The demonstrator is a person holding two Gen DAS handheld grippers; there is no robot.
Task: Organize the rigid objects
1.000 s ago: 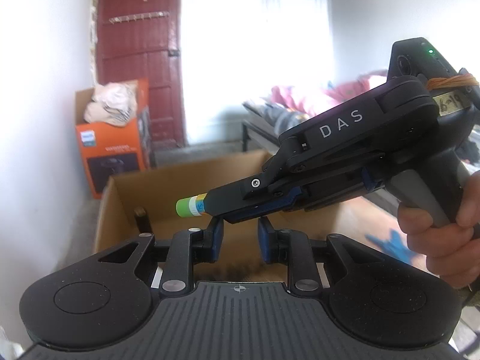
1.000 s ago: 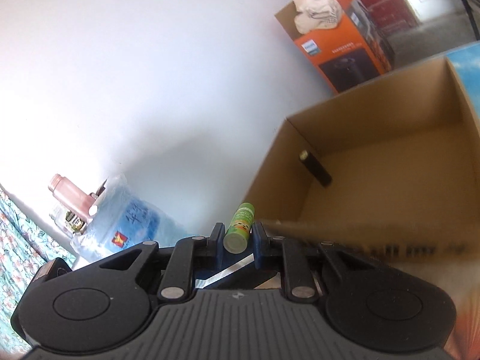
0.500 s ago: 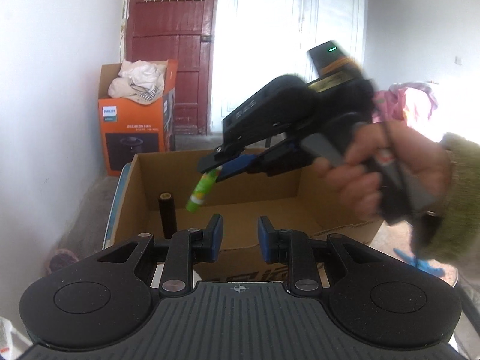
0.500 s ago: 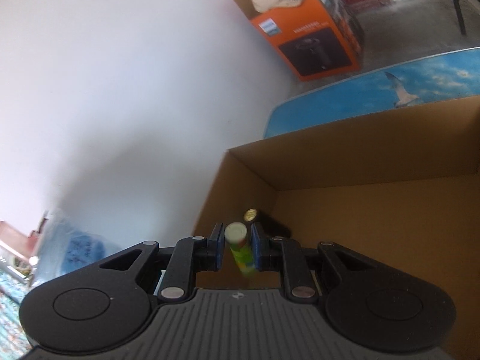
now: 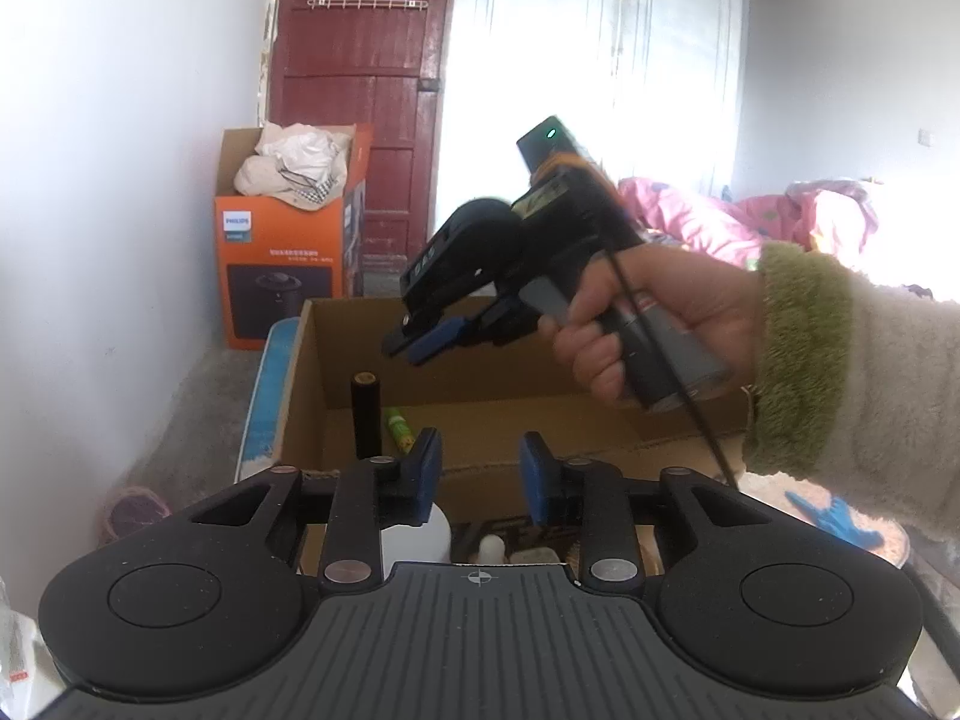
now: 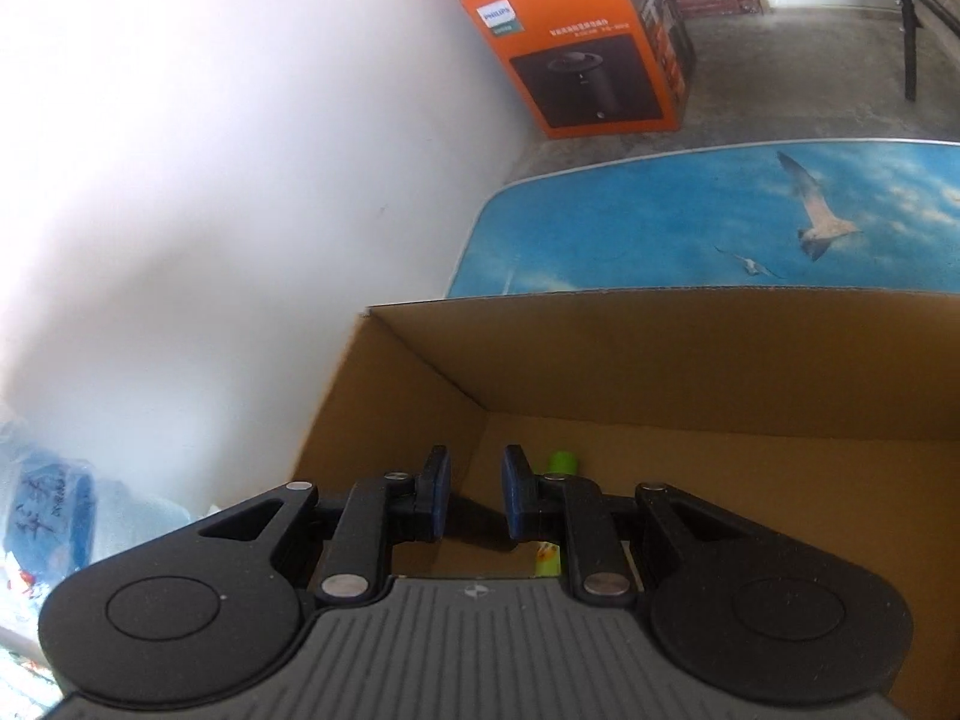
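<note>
We hold the right gripper (image 5: 414, 348) over the open cardboard box (image 5: 312, 372), tilted down into it; in its own view the jaws (image 6: 474, 492) stand a narrow gap apart with nothing between them. The green tube (image 5: 399, 427) lies on the box floor near the left wall, just beside the black cylinder (image 5: 366, 414) that stands upright there; from the right wrist only the tube's green end (image 6: 563, 461) shows past the right finger. Our left gripper (image 5: 480, 477) hangs at the box's near edge, its jaws opening, empty. The box sits on a counter with a blue sky-and-gull print (image 6: 660, 228); an orange carton (image 5: 282, 264) stands by the red door (image 5: 360, 90).
</note>
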